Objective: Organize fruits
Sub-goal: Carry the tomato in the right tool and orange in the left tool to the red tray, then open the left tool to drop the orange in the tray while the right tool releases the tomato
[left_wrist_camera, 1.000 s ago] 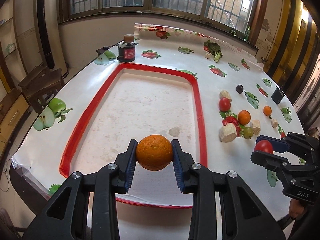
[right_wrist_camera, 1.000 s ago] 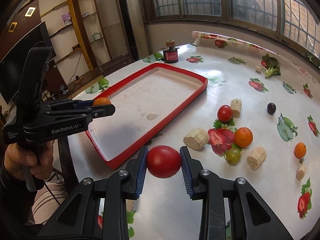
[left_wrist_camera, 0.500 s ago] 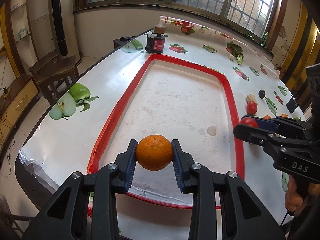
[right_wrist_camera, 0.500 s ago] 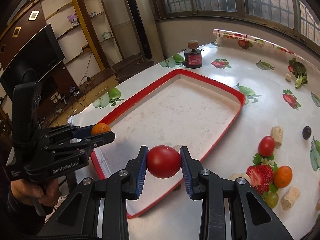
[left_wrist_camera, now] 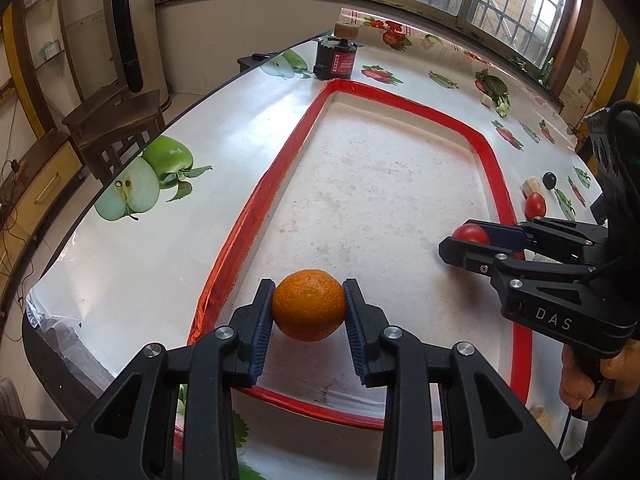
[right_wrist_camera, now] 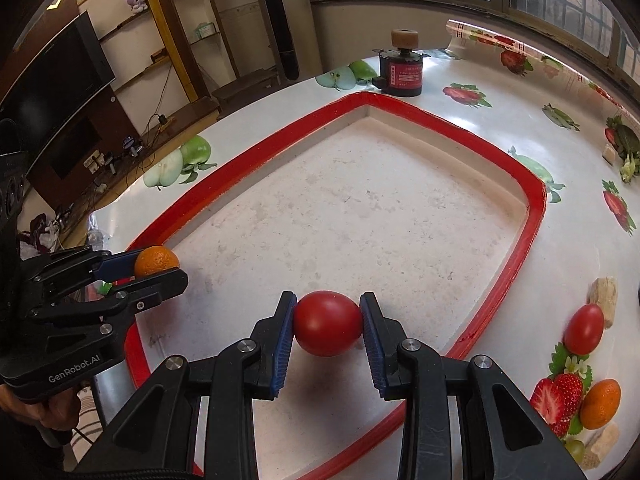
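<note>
- Far left, a printed green apple (left_wrist_camera: pixel 144 184) marks the plastic cover of the tabletop (left_wrist_camera: pixel 120 264), outside the tray's left rim.
- The left gripper (left_wrist_camera: pixel 309 306) has its jaws clamped on an orange (left_wrist_camera: pixel 309 305), one blue pad against each side; the fruit hangs over the near left part of the red-rimmed tray (left_wrist_camera: pixel 256 216), inside the rim. Whether it touches the tray floor I cannot tell.
- In the right wrist view the same orange (right_wrist_camera: pixel 155 261) shows at the tip of the left gripper (right_wrist_camera: pixel 158 266), over the tray's near left corner.
- Beyond the tray's far left corner stands a dark jar with a red label (left_wrist_camera: pixel 335 62).
- The right gripper (right_wrist_camera: pixel 327 323) has its jaws clamped on a red tomato (right_wrist_camera: pixel 327 323), held over the near right part of the tray (right_wrist_camera: pixel 532 224).
- From the left wrist view, that tomato (left_wrist_camera: pixel 471 234) sits at the right gripper's (left_wrist_camera: pixel 466 240) tip, just inside the right rim.
- Right of the tray, on the tabletop, lie a second tomato (right_wrist_camera: pixel 583 329), a pale chunk (right_wrist_camera: pixel 603 291) just behind it, a small orange (right_wrist_camera: pixel 601 403) and a dark round fruit (left_wrist_camera: pixel 549 179).
- Far right, a leafy vegetable (right_wrist_camera: pixel 625 148) lies near the tabletop's edge.
</note>
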Available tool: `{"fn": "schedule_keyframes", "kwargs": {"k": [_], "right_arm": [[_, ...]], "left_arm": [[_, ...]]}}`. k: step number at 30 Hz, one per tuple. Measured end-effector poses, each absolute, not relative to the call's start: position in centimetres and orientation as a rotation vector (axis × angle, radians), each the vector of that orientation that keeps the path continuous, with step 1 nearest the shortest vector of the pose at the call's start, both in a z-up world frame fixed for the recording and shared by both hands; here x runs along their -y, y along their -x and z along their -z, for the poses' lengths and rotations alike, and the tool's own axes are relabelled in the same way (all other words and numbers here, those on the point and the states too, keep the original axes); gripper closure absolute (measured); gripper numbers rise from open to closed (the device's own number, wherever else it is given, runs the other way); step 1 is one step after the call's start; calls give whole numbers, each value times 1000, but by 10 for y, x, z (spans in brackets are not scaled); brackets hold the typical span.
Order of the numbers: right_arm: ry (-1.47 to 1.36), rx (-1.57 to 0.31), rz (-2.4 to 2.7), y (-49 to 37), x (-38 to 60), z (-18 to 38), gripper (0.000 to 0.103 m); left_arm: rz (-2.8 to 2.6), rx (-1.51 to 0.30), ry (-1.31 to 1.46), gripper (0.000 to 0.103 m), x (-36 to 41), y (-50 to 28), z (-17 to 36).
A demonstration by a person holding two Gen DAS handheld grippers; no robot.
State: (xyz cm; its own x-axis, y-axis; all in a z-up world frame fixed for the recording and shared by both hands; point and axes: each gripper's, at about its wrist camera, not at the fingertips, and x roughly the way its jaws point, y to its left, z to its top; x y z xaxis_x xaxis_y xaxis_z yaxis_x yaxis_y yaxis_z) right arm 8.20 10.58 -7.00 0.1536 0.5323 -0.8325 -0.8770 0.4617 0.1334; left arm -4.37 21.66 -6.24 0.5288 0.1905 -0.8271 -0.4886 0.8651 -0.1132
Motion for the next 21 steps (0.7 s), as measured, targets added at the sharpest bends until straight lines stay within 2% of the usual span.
{"fn": "schedule_keyframes", "kwargs": {"k": [5,8,10,12,13,21], "right_arm": [[448,-969,-1053,-85,-108,76,68],[451,-976,-1062,-84,-109,75,61],[446,-967,-1061,-84,-108,72,51],[435,-952,-1062,-83,-104,66,40],[427,-943,-1063,-82,-102,62,38],[370,-903,-1051,-83,-70,36,38]], "left_arm": [[-430,-952,346,68,-216,41,69],[-441,-961,322,54,-212,41,66],[-455,-956,296,47,-209,42,64],[-458,-957,288,46,-207,44,62],[-462,-960,283,46,-206,45,61],[-459,-936,278,46,-194,51,49]]}}
